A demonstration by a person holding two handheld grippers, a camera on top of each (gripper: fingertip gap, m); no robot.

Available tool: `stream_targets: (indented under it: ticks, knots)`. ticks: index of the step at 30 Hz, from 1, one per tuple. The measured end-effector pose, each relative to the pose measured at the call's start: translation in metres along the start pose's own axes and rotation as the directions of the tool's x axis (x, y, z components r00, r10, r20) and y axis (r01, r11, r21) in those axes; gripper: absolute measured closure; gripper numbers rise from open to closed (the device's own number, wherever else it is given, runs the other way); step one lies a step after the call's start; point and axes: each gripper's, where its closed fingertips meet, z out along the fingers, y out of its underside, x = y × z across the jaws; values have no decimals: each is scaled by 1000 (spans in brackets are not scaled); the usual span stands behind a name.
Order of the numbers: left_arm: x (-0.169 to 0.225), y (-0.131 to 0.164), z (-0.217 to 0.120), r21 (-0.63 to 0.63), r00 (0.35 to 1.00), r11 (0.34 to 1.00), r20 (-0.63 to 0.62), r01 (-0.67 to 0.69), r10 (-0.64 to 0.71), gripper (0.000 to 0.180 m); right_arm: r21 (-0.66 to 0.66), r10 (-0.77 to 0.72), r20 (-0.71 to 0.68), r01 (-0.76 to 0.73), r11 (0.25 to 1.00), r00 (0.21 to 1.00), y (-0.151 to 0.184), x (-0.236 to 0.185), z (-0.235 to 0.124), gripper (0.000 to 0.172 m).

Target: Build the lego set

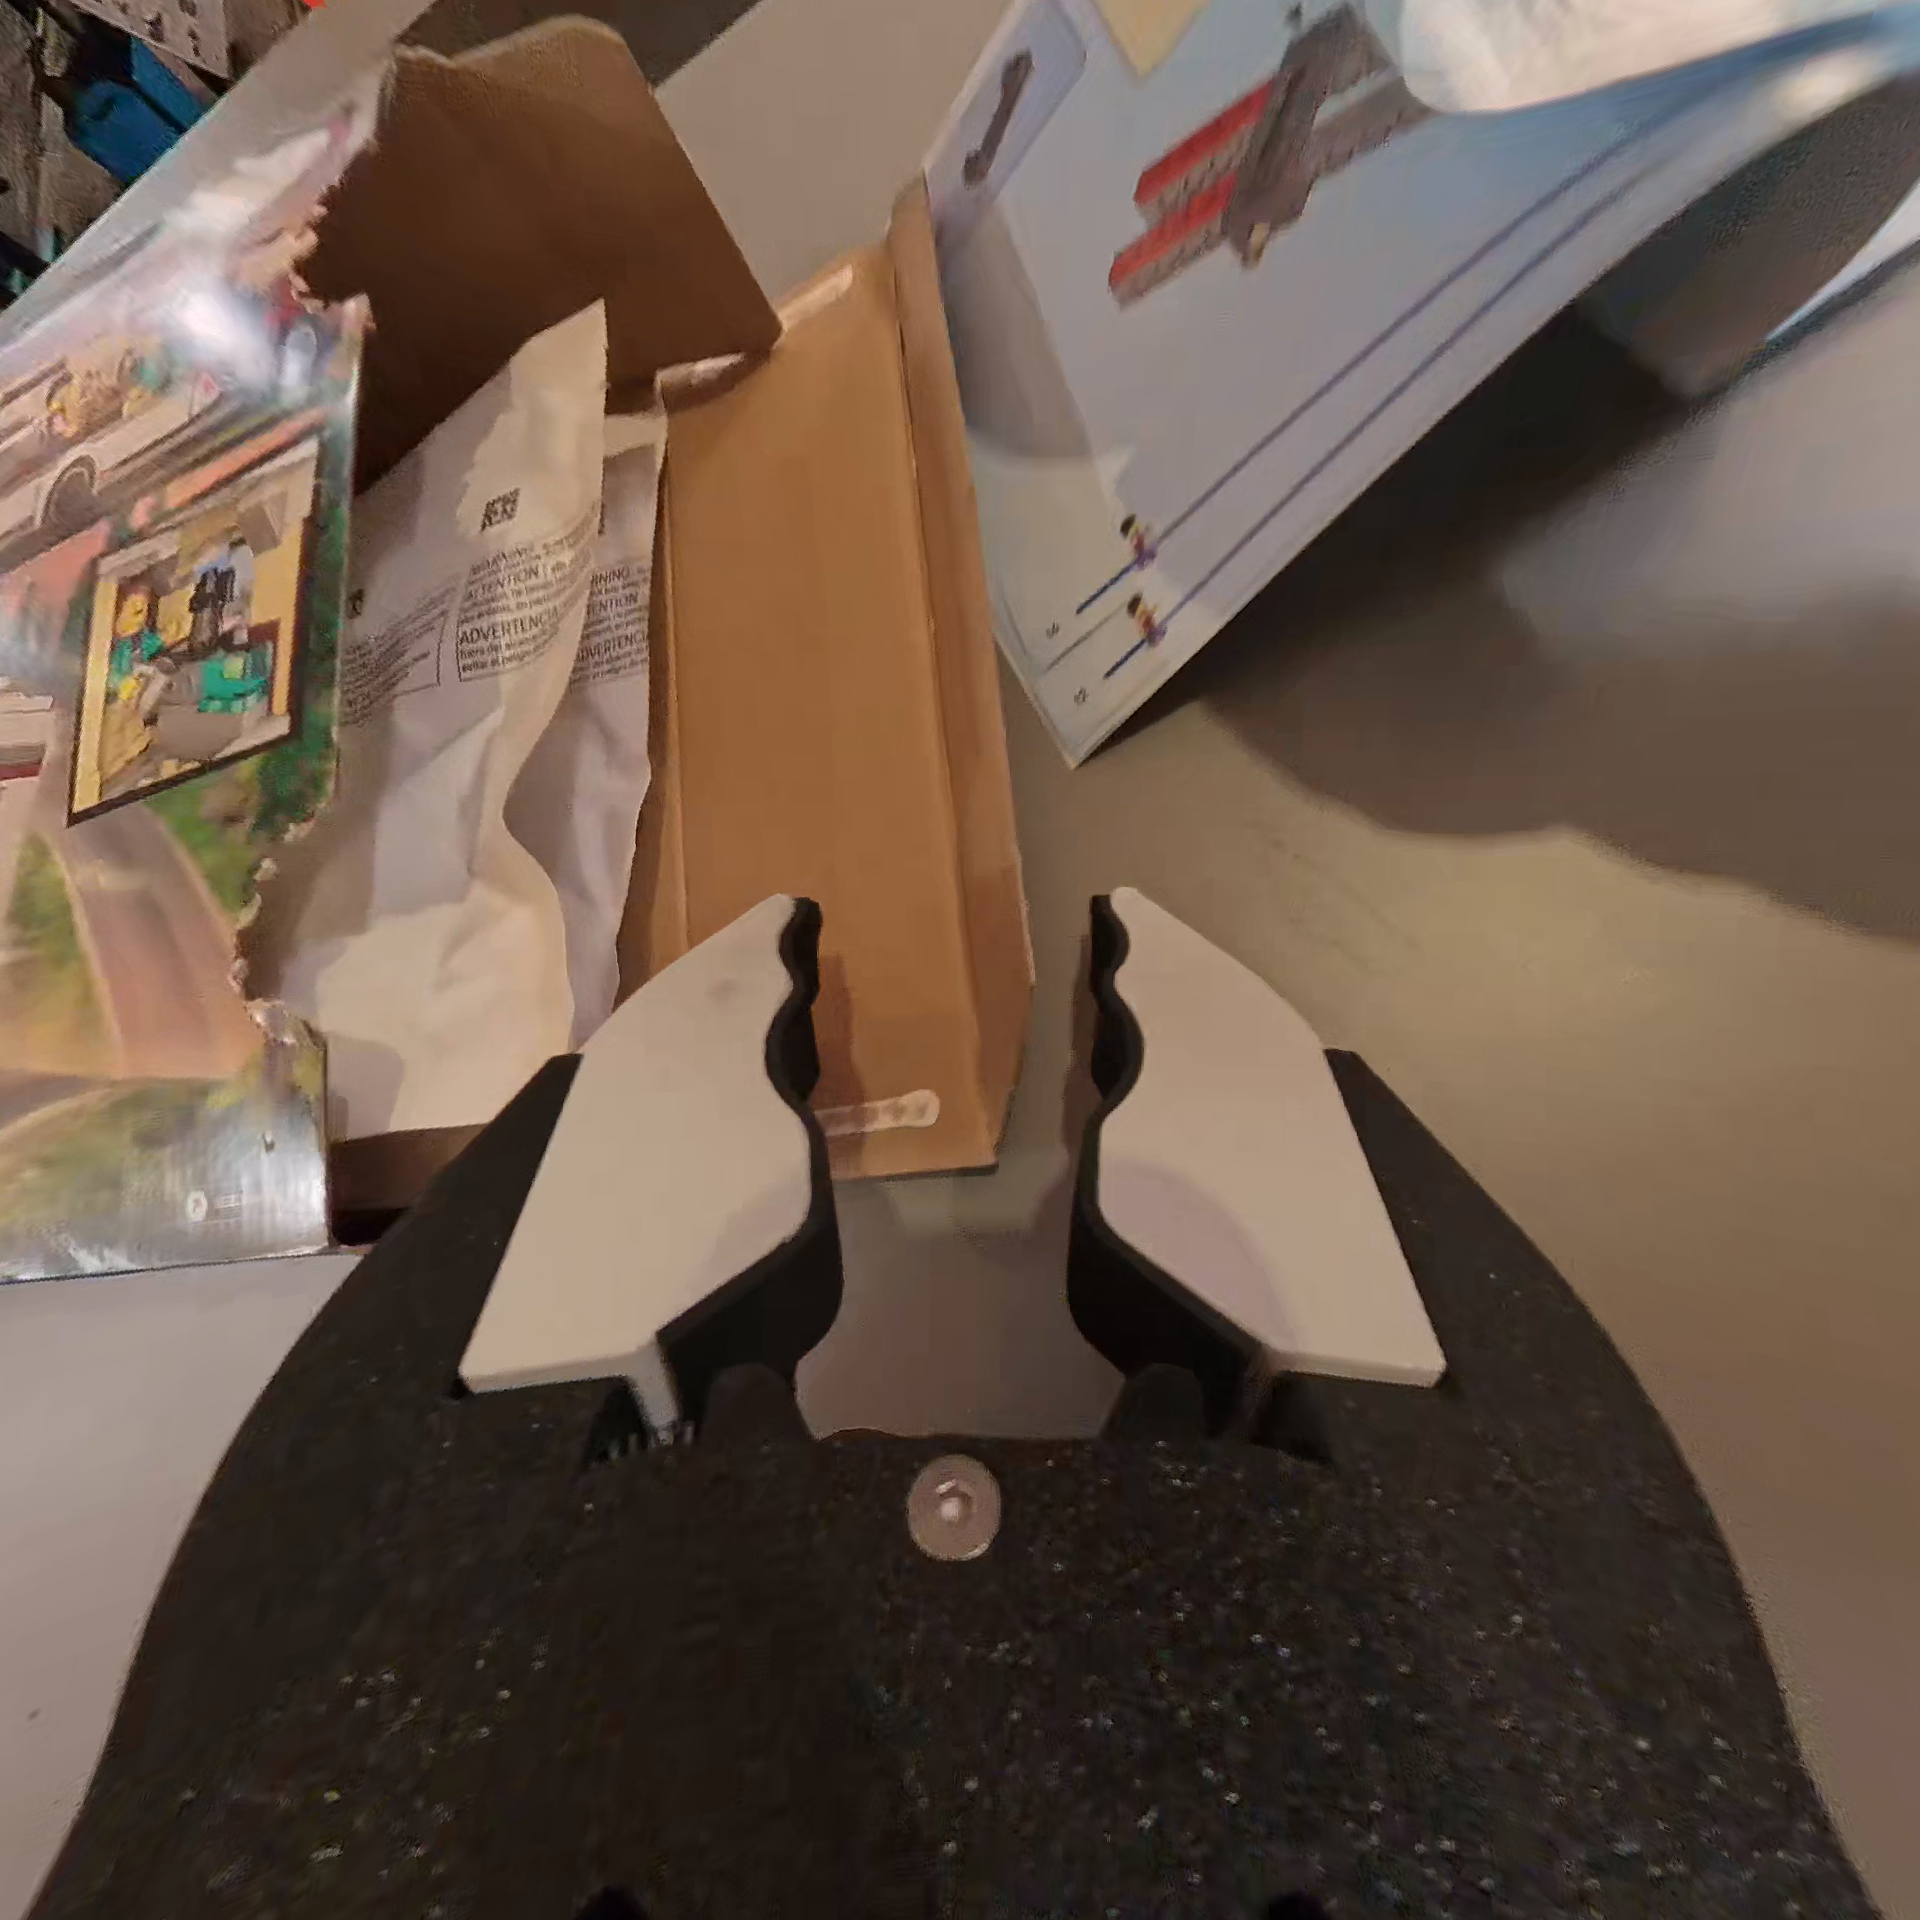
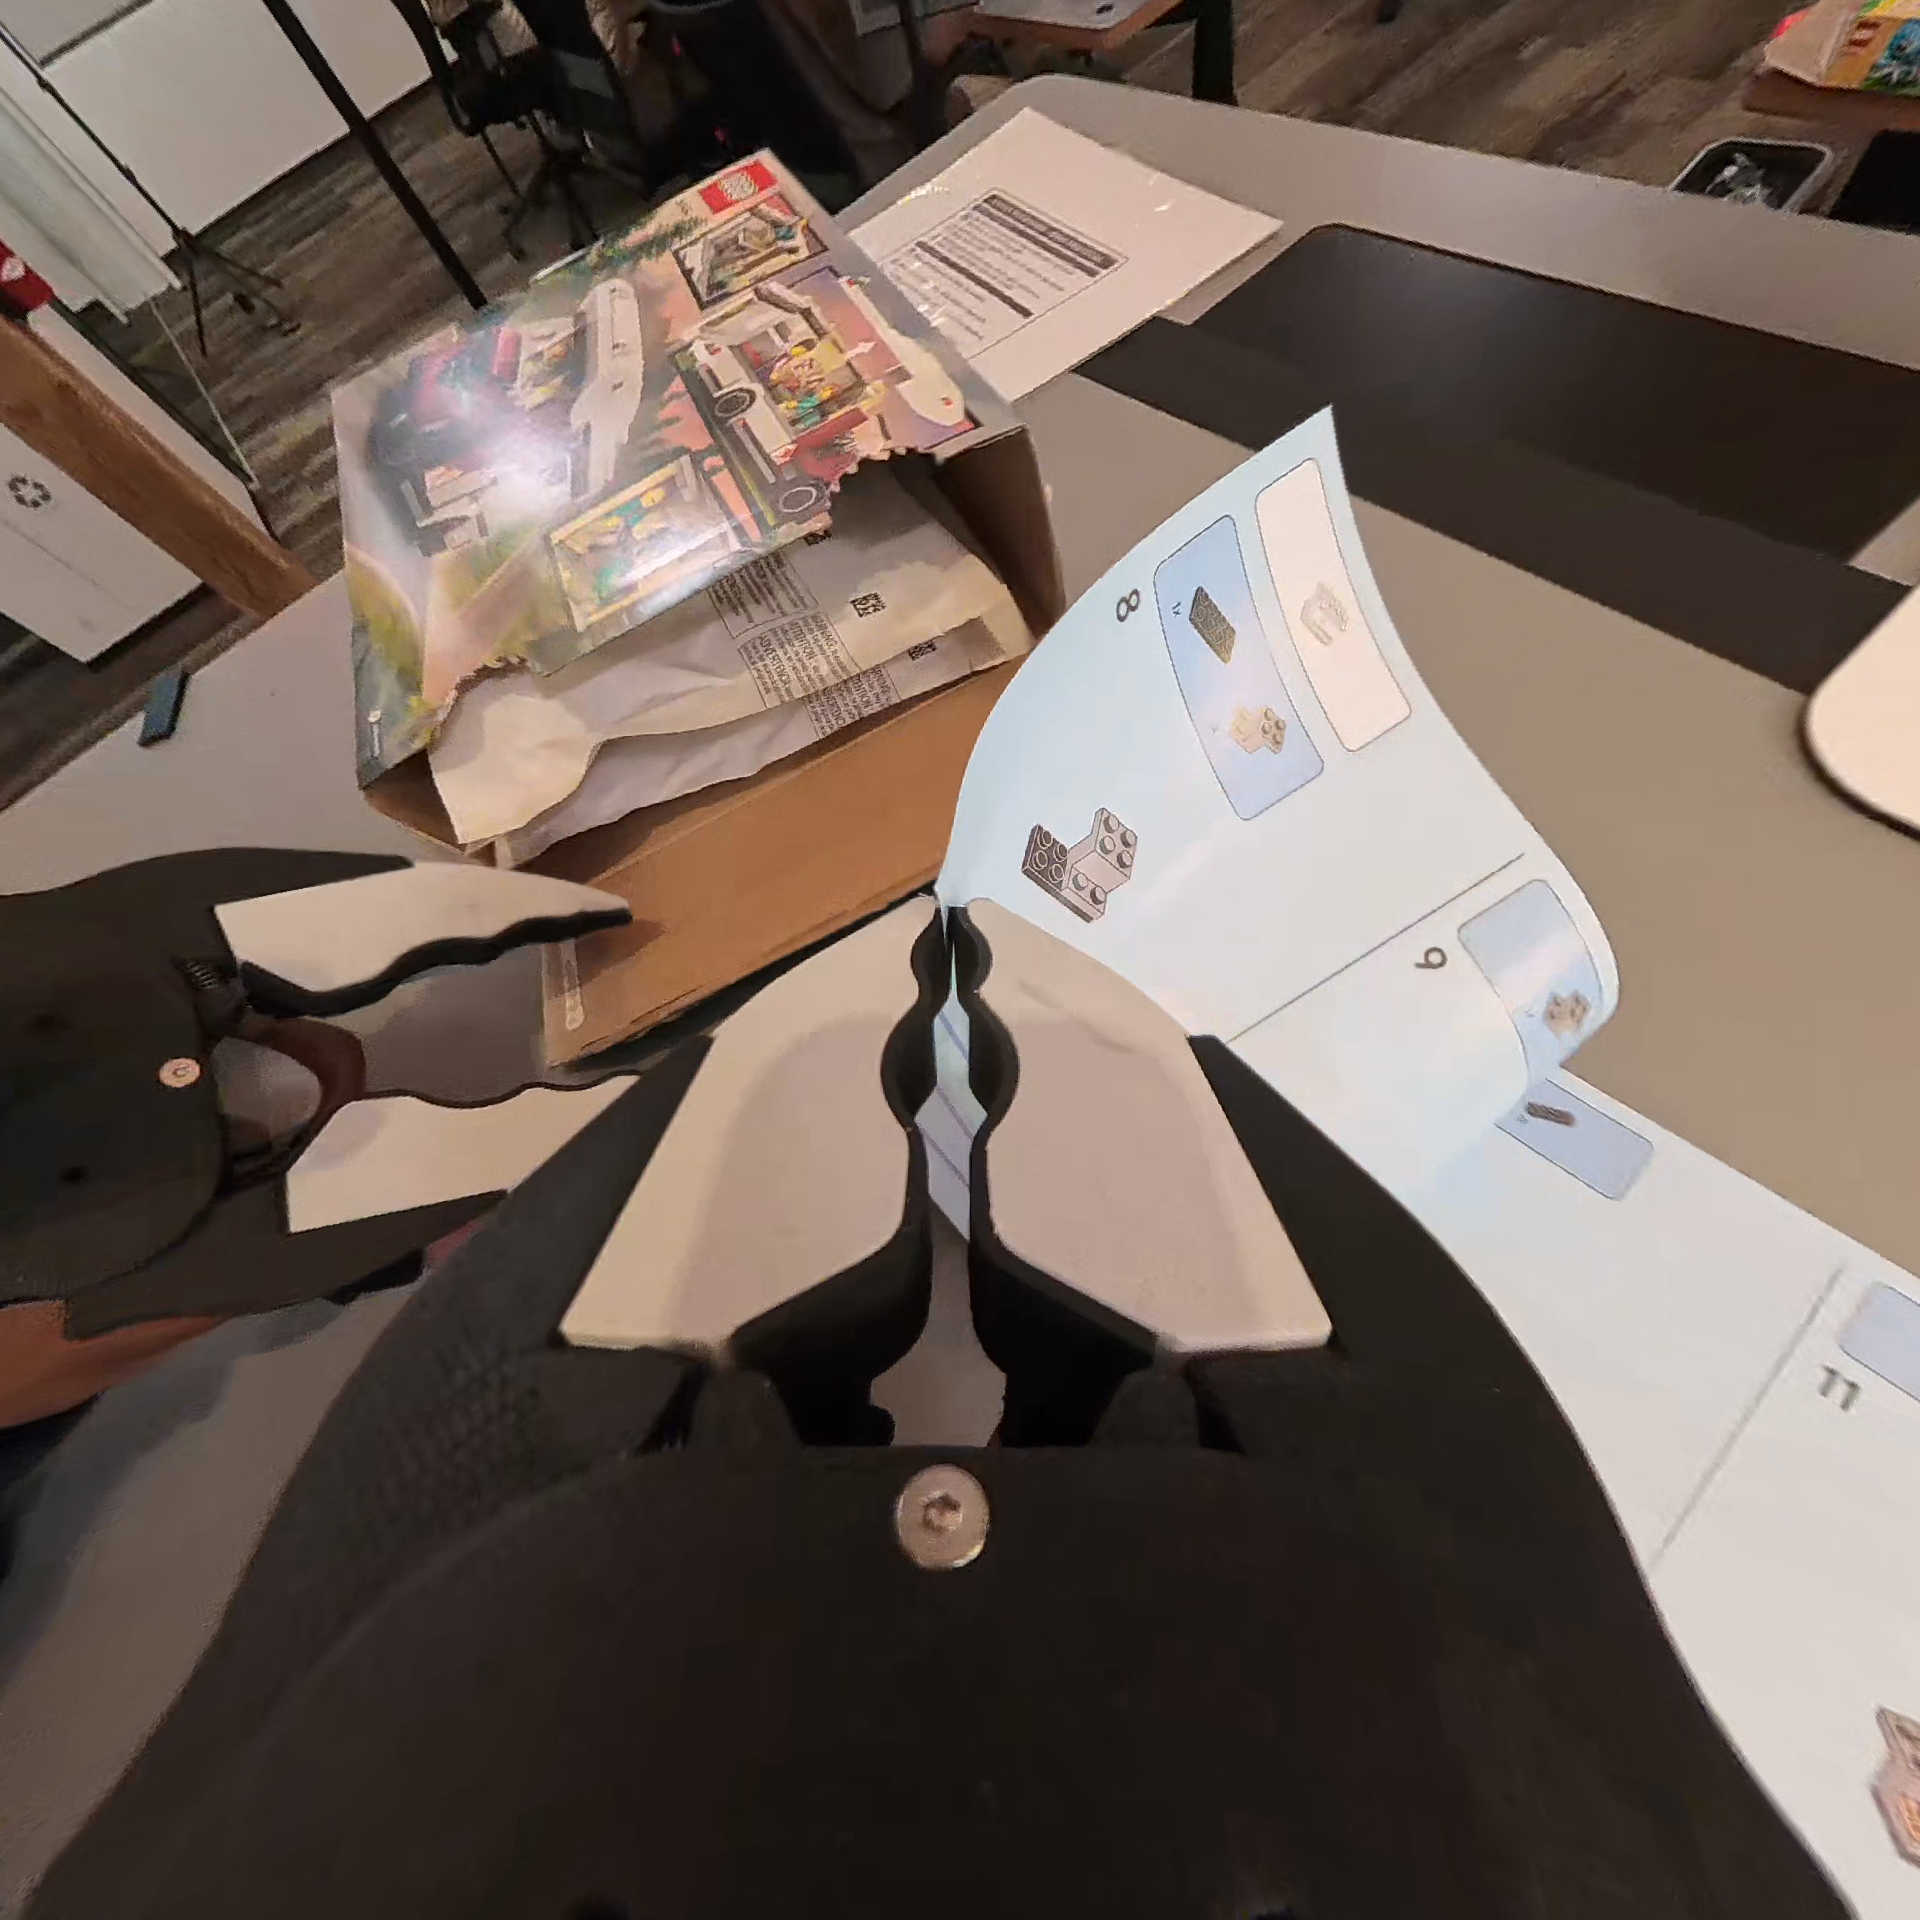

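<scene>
Between our right gripper's (image 2: 948,920) fingertips we see a pale blue page of a building-brick instruction booklet (image 2: 1247,831), the 2 pads pressed together on its lower corner so that the page curls up off the grey table (image 2: 1558,540). That page carries drawings of grey and cream studded bricks in boxed panels divided by thin lines, with printed step numbers beside them; the rest of the booklet lies flat to the right. Our left gripper (image 1: 951,997) hangs with its jaws apart, straddling the near edge of a brown cardboard box flap (image 1: 821,727) without pressing on it. Just left of that flap lie crumpled white paper bags (image 1: 468,727) printed with small black warning text, partly under the torn, glossy picture lid (image 2: 582,468) of the toy box, which bears a red square logo. A white printed sheet (image 2: 1060,249) lies farther back.
</scene>
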Motion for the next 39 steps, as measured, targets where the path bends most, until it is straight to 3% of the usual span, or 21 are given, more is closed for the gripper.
stream_targets:
  ticks: [6,11,17,26,34,39]
  knots:
    - [-1,5,4,2,999,999,-7,-38,38,177,-47,-128,-53,126,991,990,8,-14,11,172]
    - [-15,-3,0,69,996,994,9,89,-90,179,-94,-176,-63,170,981,982,17,-19,16,172]
    - [-51,-23,-26,242,965,936,7,254,-264,178,-195,-253,-62,237,952,966,35,-23,30,172]
    - [-48,-22,-26,243,990,960,-17,142,-143,178,-351,-399,-64,354,867,914,61,-27,58,166]
    - [-23,0,8,104,995,994,-89,-32,41,177,-431,-568,-38,499,752,822,72,-42,71,145]
    - [-21,0,11,108,990,991,-113,-76,88,176,-376,-568,-90,500,780,818,64,-38,57,142]
